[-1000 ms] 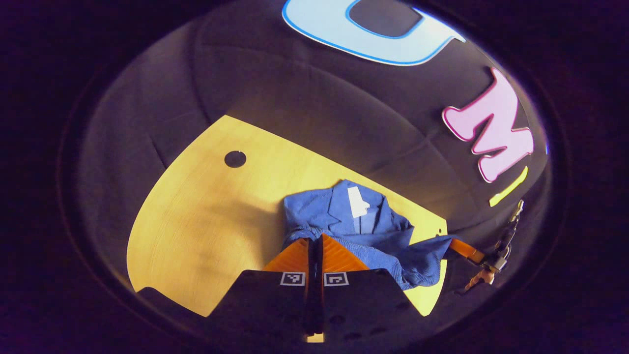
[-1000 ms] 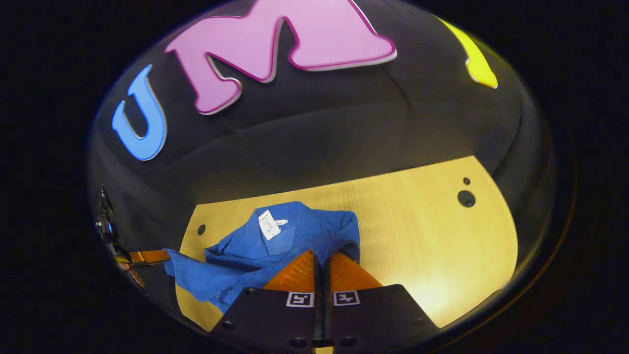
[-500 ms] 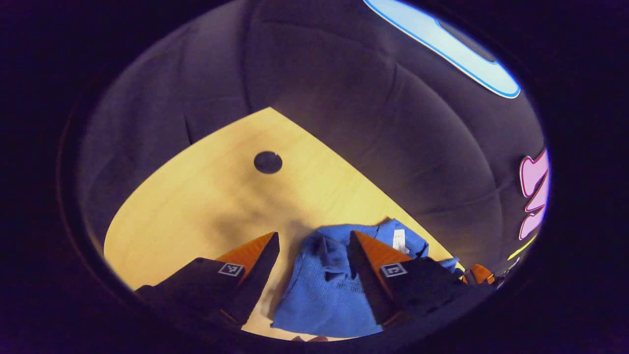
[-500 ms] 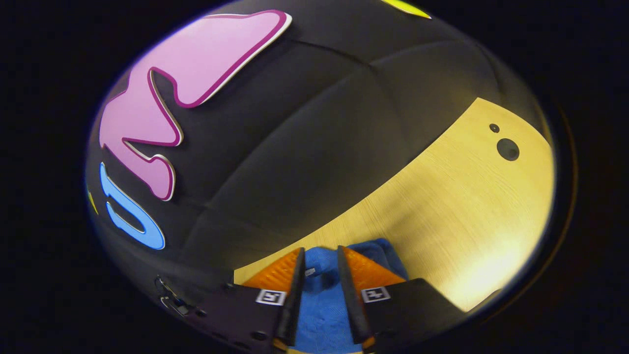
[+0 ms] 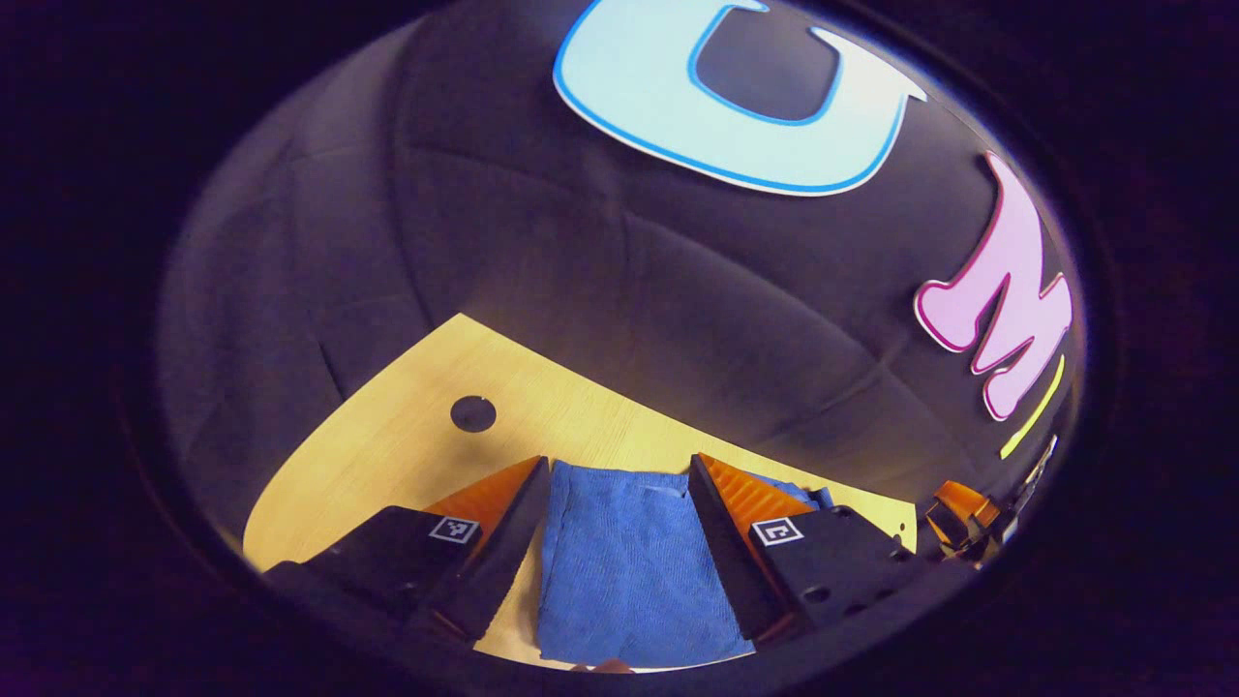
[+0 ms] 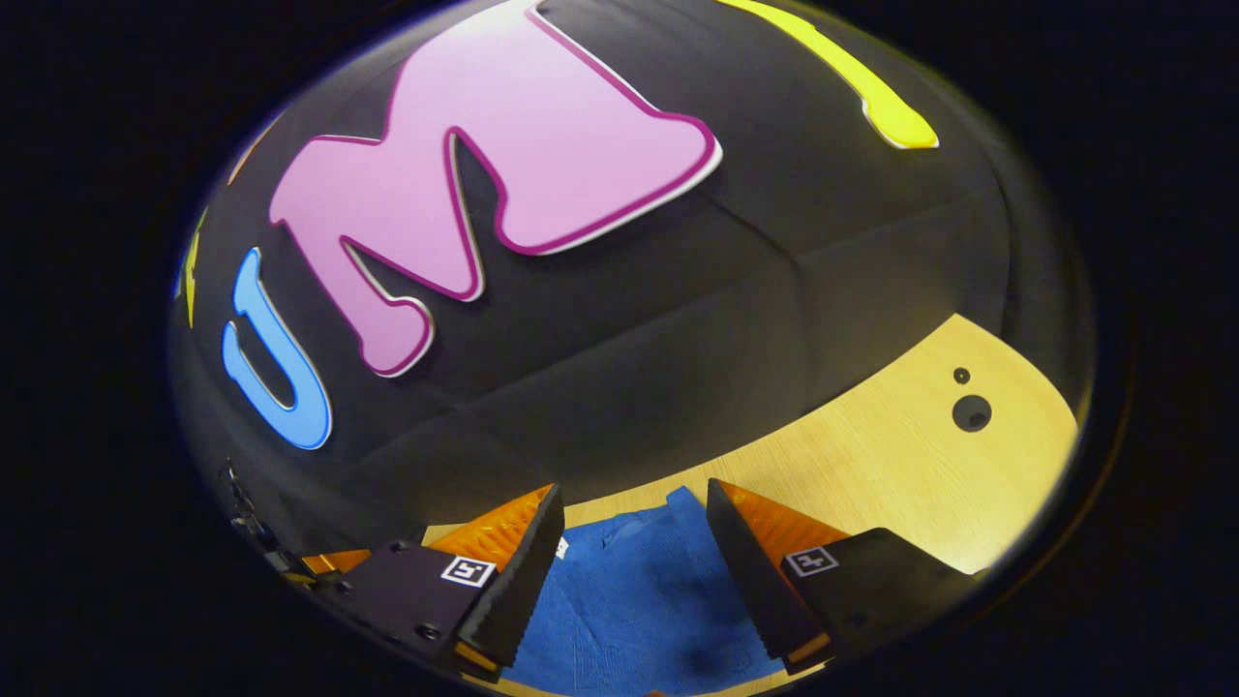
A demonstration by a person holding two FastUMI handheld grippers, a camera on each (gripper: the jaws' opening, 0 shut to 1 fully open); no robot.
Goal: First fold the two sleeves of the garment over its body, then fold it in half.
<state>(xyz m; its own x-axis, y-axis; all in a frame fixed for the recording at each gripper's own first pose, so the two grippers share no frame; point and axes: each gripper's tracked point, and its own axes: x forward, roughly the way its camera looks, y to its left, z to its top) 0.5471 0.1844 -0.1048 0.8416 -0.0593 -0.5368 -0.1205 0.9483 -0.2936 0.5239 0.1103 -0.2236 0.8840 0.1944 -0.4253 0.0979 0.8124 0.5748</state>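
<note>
Blue garment (image 5: pixel 629 571) flat on wooden table (image 5: pixel 387 455); left gripper (image 5: pixel 619 484) and right gripper (image 6: pixel 634 508) both spread wide, gripping nothing.

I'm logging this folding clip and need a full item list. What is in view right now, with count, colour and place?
garment: one, blue, lying flat on the table, seen between the fingers of each gripper; also in the right gripper view.
table: one, light wood, under the garment, against the black cloth wall.
holes in the table: one round dark hole in the left gripper view; a large one and a small one in the right gripper view.
left gripper: one, open, fingers either side of the garment.
right gripper: one, open, over the garment.
</note>
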